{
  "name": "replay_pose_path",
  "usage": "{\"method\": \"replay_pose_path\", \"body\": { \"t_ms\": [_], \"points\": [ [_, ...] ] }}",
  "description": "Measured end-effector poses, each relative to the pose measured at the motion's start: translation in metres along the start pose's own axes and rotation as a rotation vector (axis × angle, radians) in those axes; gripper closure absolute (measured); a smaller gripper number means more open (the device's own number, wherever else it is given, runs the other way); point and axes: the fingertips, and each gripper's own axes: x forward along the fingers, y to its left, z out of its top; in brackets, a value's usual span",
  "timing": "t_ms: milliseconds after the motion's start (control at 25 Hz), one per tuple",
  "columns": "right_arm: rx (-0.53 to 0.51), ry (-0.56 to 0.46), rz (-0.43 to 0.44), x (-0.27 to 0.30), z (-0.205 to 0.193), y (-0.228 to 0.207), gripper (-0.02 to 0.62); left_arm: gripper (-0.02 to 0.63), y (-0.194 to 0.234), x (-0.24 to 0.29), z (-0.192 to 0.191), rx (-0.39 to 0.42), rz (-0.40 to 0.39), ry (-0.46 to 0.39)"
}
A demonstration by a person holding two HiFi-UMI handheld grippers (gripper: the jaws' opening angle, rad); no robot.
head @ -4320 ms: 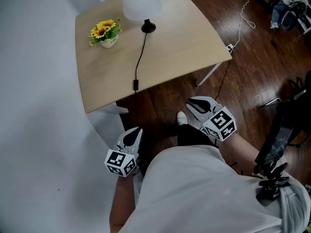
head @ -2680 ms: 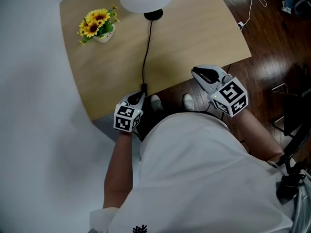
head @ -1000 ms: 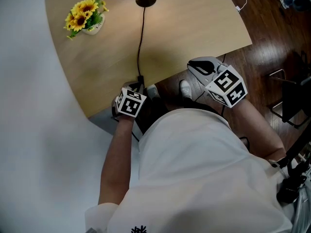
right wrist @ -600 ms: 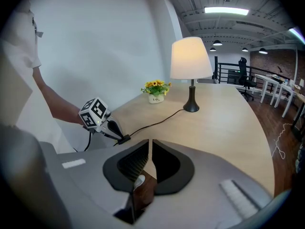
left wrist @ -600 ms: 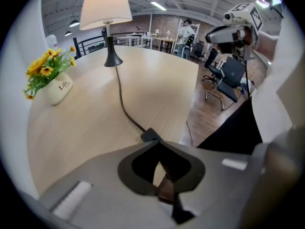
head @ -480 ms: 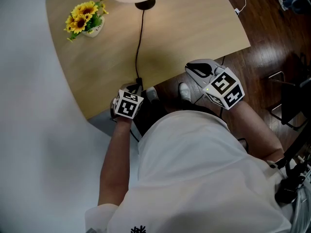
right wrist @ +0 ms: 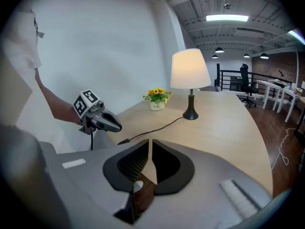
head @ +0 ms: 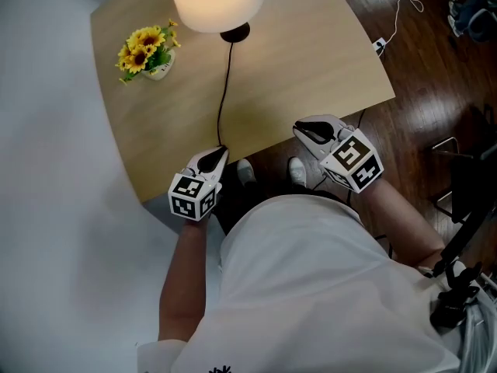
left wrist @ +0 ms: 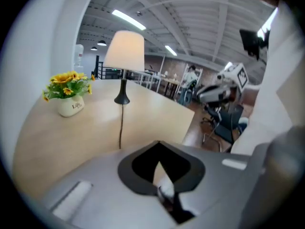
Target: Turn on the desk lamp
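- The desk lamp [head: 214, 1] stands at the far edge of the surface [head: 311, 61]. Its shade glows warm, and its black base [head: 235, 32] sits just under it.
- A black cord [head: 224, 84] runs from the base straight across to the near edge. It ends in a small dark inline switch [right wrist: 123, 140] that lies flat on the wood.
- The left gripper [head: 221, 153] hangs at the near edge, its tip just beside the cord's end. Its fingers are pressed together to a point, with nothing between them.
- The right gripper [head: 300, 129] hovers off the near edge, over the dark wood floor [head: 419, 92] and well apart from the cord. Its fingers are drawn in to a thin slit and hold nothing.
- A white pot of yellow flowers [head: 147, 53] stands toward the far left corner, near the lamp.
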Motion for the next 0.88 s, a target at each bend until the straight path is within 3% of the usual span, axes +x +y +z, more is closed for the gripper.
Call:
{"method": "replay_pose_path", "body": {
  "t_ms": [120,280,480,680,880],
  "points": [
    [-0.01,-0.02,0.017,-0.011,-0.005,-0.002,0.57,0.586,-0.021,-0.014,0.029,-0.076,-0.025,-0.152],
    [-0.02,-0.043,0.041,-0.024,-0.015,-0.008,0.571,0.586,-0.054,-0.025,0.047,-0.093,-0.029,-0.236],
    [0.002,-0.068,0.092,-0.037,-0.032,-0.01,0.571,0.586,-0.088,-0.028,0.032,-0.114,0.028,-0.193],
    [0.019,-0.067,0.096,-0.05,-0.055,-0.017,0.571,0.586,-0.121,-0.026,0.021,-0.051,0.023,-0.11],
    [0.034,-0.081,0.076,-0.063,-0.068,0.001,0.571,0.586,-0.138,-0.037,0.03,0.005,-0.005,-0.142]
  ]
}}
